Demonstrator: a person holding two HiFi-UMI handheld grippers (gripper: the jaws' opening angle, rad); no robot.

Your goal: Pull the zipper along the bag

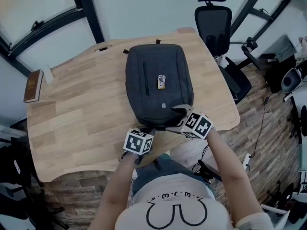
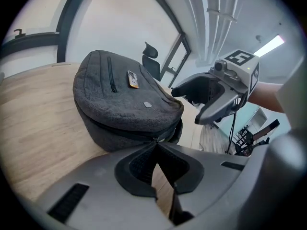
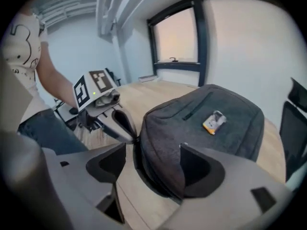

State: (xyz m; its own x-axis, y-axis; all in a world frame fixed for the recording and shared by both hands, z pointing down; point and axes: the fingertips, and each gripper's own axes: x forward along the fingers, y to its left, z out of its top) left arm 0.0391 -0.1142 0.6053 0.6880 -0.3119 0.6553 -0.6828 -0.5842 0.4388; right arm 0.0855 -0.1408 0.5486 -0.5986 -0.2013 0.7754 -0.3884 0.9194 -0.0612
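Keeping the left gripper (image 2: pixel 156 145) clenched on what looks like the zipper pull (image 2: pixel 156 138), draw it steadily along the seam while the released right gripper (image 3: pixel 152 162), straddling the near corner of the bag (image 1: pixel 158 80), closes to brace it on the desk (image 1: pixel 81 99).

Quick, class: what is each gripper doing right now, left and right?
Left gripper: closed on the zipper pull of the bag.
Right gripper: open, jaws either side of the bag's corner, gripping nothing.
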